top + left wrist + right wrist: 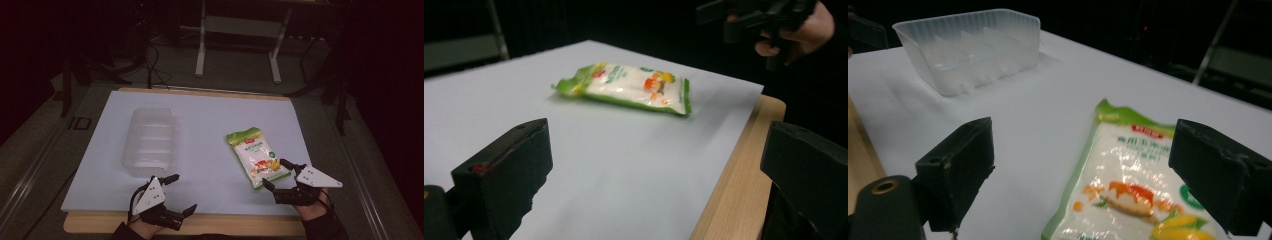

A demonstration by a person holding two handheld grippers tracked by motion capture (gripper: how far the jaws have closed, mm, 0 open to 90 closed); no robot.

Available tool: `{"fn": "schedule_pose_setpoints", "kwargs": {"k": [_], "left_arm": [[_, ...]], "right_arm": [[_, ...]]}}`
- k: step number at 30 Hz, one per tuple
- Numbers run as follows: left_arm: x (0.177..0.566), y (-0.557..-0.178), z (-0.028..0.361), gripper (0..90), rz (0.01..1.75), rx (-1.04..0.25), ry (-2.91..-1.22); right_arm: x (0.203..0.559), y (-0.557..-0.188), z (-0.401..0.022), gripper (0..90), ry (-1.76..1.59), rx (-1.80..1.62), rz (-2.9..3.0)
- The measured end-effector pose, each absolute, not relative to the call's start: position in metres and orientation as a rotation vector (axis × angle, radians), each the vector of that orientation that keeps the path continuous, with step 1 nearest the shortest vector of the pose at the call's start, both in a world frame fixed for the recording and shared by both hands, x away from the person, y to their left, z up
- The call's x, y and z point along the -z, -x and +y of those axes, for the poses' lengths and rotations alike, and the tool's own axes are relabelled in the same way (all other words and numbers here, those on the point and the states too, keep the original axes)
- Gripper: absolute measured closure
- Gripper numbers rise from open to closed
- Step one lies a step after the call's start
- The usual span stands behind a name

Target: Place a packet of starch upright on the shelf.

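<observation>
Dark room w/ table legs and cables behind; white sheet (200,150) covers a wooden table (200,224), wood showing along the near edge. Green-and-white snack pouch (256,156) lies flat toward the sheet's near right corner, long axis running near-to-far, slightly skewed. Clear plastic tray (149,141) sits empty at the sheet's left half, well apart from the pouch.

Right gripper (278,174) has jaws spread wide, nothing between the pads, hovering at the pouch's near end; in the right gripper view the pouch (1128,185) lies just ahead, between the two jaws. Left gripper (182,195) is also wide and empty, by the near edge just in front of the tray.

Step in hand, prob.: right picks up the pouch for the tray. To do it well: come down straddling the near end, pinch across the narrow width or the sealed edge, not the puffy middle, since the film looks slick and the filling may shift. Close fully before lifting. Left can steady the tray, which looks light enough to slide.
</observation>
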State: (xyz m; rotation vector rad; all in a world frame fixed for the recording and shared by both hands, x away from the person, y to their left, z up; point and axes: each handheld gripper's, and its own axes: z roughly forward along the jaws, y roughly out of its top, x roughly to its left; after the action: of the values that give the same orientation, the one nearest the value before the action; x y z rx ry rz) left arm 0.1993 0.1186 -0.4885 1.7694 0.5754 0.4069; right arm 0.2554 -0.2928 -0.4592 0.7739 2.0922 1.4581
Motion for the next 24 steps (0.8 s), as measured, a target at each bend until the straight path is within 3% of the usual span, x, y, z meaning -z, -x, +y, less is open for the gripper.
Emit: {"fn": "schedule_pose_setpoints", "kwargs": {"k": [24], "left_arm": [[0.48,-0.21,0.118,0.5,0.557,-0.432,-1.775]], "right_arm": [[0.416,-0.298,-0.299,11.0,-0.782,-1.444,2.005]]}}
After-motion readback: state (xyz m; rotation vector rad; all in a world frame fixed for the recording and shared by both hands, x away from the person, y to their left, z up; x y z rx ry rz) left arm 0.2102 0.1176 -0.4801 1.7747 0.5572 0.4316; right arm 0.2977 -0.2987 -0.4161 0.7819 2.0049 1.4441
